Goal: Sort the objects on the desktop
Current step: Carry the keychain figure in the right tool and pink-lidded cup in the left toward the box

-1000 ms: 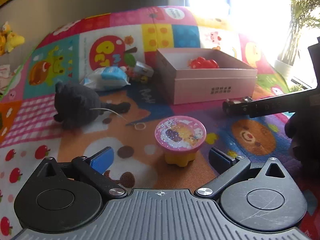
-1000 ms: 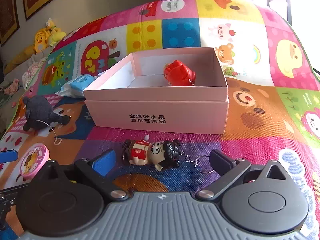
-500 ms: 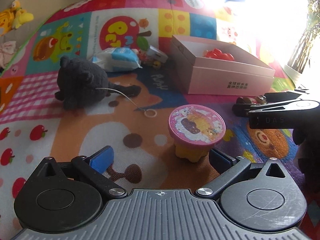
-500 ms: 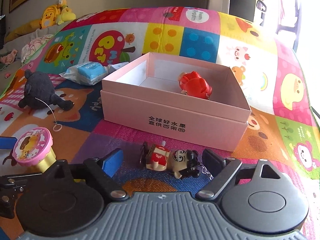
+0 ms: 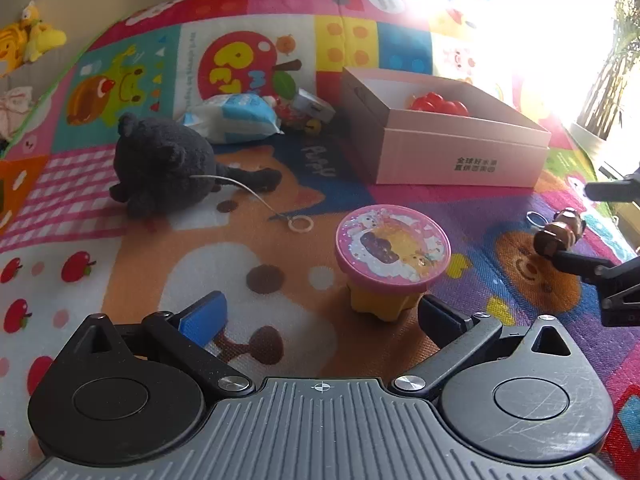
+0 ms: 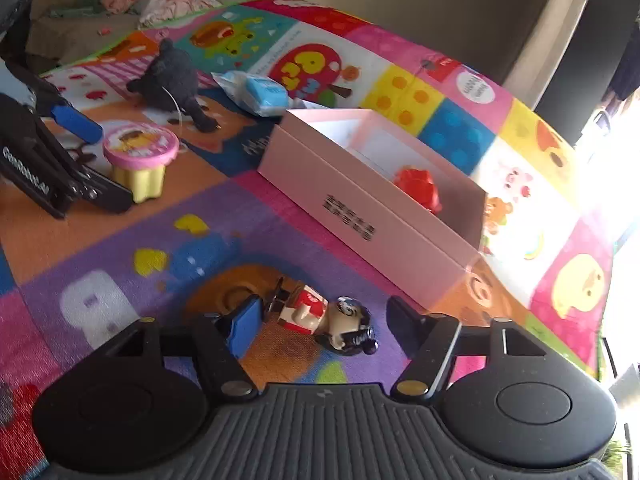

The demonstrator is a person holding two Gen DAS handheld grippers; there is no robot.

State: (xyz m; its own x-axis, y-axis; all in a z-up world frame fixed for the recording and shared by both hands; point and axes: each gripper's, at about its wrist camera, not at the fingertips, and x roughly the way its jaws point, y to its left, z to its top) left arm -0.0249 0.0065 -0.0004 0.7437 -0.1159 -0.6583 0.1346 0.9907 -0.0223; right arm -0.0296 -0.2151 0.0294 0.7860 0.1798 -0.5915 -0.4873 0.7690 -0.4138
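Quick count of what's on the colourful cartoon-print play mat [image 5: 132, 264]: one open pink cardboard box [image 6: 360, 216] with one red plastic toy [image 6: 418, 188] inside, one dark grey plush animal [image 5: 160, 164] with a thin cord ending in a small white ring [image 5: 300, 224], one blue-and-white wrapped packet [image 5: 236, 118], one little yellow cup with a round pink picture lid [image 5: 390, 256], and one small cartoon-figure keychain with a black-haired head and red-and-white body [image 6: 324, 320]. There are also a few small bits behind the packet, too small to make out.

The right gripper [image 6: 324, 320] is rolled over to one side and angled down at the mat. Its jaws are closing with the keychain lying between them; the blue pad [image 6: 244, 326] sits just beside the figure's feet, the other finger stands clear of the head, so no pinch.

The left gripper [image 5: 320, 312] points down at the mat, fingers spread wide. The yellow cup stands just ahead of it, close to the right-hand finger [image 5: 440, 320], nothing gripped.

Room-wise: the keychain lies near the box's long printed side, with bare purple mat between them. The cup is well apart from the box and the plush, with open orange mat around it.
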